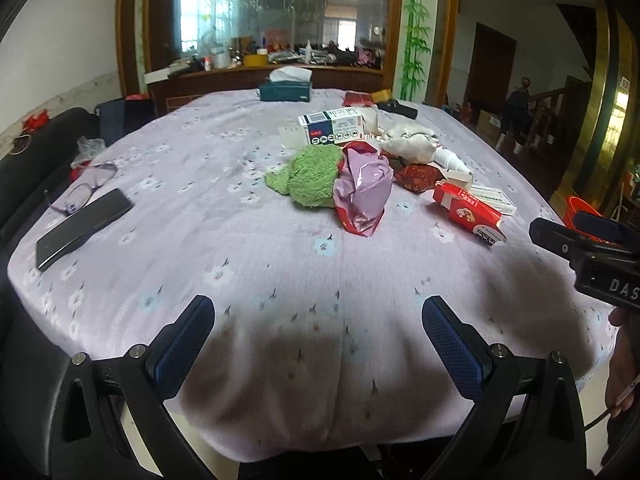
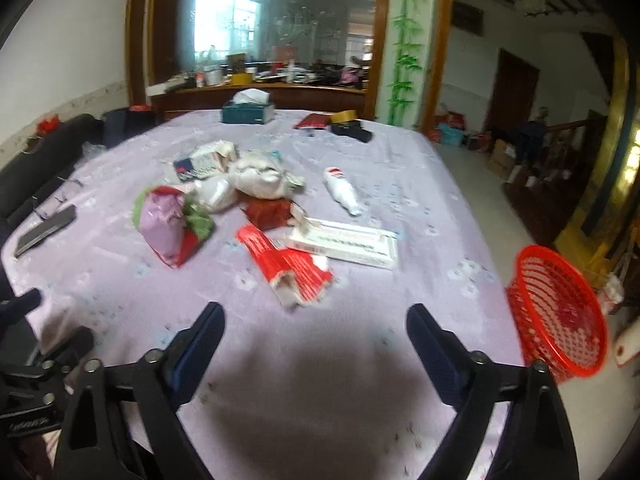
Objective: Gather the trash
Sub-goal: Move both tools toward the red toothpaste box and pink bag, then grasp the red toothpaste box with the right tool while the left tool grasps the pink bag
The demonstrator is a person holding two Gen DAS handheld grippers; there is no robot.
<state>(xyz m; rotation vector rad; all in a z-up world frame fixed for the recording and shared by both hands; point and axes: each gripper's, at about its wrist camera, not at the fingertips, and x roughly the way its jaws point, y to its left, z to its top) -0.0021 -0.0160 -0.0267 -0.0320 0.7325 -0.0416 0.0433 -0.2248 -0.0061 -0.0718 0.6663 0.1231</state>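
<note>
A heap of trash lies mid-table on the lilac flowered cloth [image 1: 200,248]: a green fuzzy cloth [image 1: 310,178], a crumpled pink-and-red bag [image 1: 362,192], a red carton [image 1: 468,212], a white box [image 1: 334,126] and a white crumpled bag [image 1: 408,140]. The right wrist view shows the red carton [image 2: 290,266], a flat white box [image 2: 344,242], a small white bottle [image 2: 342,190] and the pink bag [image 2: 168,224]. My left gripper [image 1: 318,334] is open and empty above the near cloth. My right gripper [image 2: 316,340] is open and empty, just short of the red carton.
A red mesh basket [image 2: 558,312] stands off the table's right edge. A black phone [image 1: 82,228] and glasses [image 1: 86,190] lie at the left. A teal tissue box [image 1: 285,90] and a black item [image 1: 398,109] sit at the far end. Dark chairs [image 1: 44,140] stand left.
</note>
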